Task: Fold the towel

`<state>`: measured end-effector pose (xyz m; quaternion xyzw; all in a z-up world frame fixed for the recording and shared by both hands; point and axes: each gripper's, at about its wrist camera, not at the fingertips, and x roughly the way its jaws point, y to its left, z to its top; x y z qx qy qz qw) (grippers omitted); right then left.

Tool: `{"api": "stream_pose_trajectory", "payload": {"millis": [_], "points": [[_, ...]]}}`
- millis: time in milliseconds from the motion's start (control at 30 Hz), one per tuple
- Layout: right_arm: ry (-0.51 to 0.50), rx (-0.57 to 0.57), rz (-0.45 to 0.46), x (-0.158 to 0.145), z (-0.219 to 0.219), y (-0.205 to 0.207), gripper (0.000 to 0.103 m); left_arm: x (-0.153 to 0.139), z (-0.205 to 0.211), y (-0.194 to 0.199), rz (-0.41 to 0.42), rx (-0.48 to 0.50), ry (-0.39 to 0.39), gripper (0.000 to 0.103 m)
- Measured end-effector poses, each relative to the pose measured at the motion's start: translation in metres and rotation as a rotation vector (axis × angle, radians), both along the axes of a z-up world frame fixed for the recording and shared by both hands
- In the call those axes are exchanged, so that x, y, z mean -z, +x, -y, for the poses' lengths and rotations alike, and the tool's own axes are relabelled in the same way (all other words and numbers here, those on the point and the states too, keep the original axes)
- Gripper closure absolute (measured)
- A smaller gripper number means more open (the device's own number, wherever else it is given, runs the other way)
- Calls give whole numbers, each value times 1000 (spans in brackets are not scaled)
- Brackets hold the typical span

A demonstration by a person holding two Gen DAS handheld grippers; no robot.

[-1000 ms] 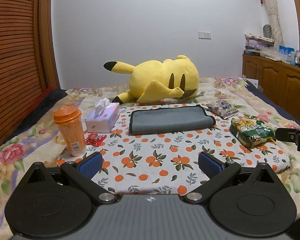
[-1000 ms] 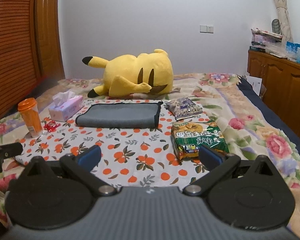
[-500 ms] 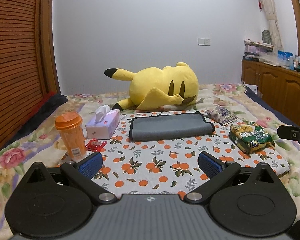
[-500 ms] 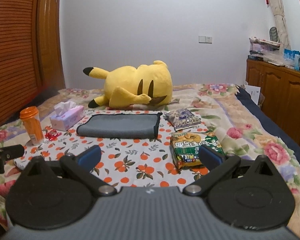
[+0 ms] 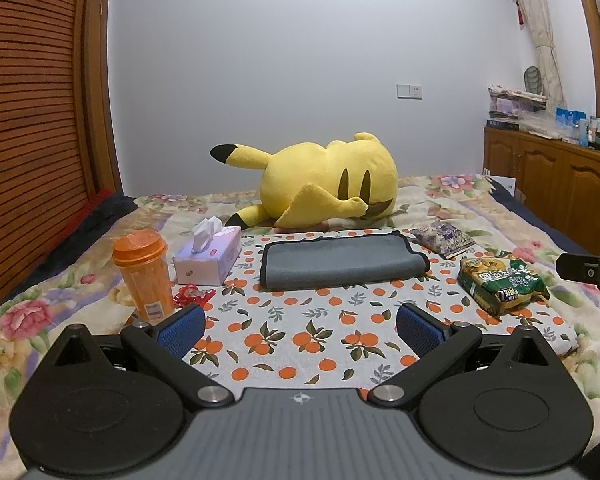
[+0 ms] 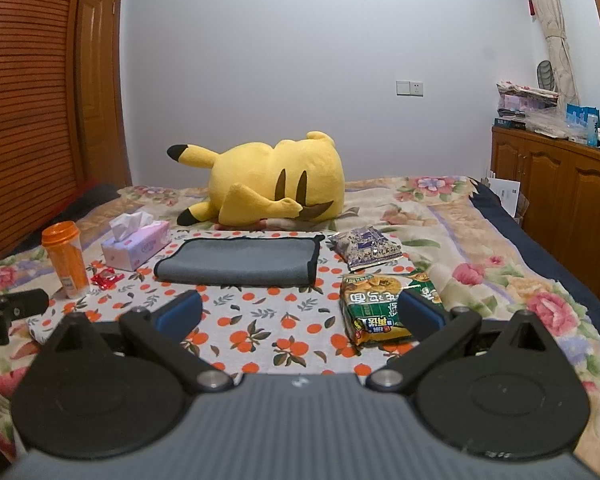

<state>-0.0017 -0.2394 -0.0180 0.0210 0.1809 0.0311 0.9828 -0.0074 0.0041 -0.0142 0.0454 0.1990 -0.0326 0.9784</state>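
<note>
A grey microfibre towel with a dark stitched border [image 5: 342, 265] [image 6: 238, 258] lies folded into a long flat rectangle on a white cloth printed with oranges and green leaves [image 5: 312, 332], which is spread over a floral bed cover [image 5: 452, 196]. The towel sits toward the far side of the cloth, with its rounded fold along the near edge. Both tools are held low at the near edge of the bed, well apart from the towel: the left tool [image 5: 299, 326] has its blue-padded fingers spread wide and grips nothing, and the right tool [image 6: 300, 312] is likewise spread and empty. Left of the towel stand a pale pink tissue box [image 5: 208, 258] and an orange plastic tumbler with a lid [image 5: 144, 274], with a small red wrapper [image 5: 192, 294] between them. To the right lie a purple snack bag [image 5: 444, 238] and a green noodle packet [image 5: 502, 280]. Just beyond the towel, a large yellow plush toy [image 5: 324, 184] lies on its side. The far wall is plain white; wooden cabinets [image 5: 560, 184] line the right.
</note>
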Motion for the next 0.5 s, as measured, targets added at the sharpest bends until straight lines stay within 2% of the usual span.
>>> {"api": "stream_pose_trajectory", "payload": {"millis": [500], "points": [[-2,0,2,0,0,0,0,-1,-1,1,-2,0,2,0]]}}
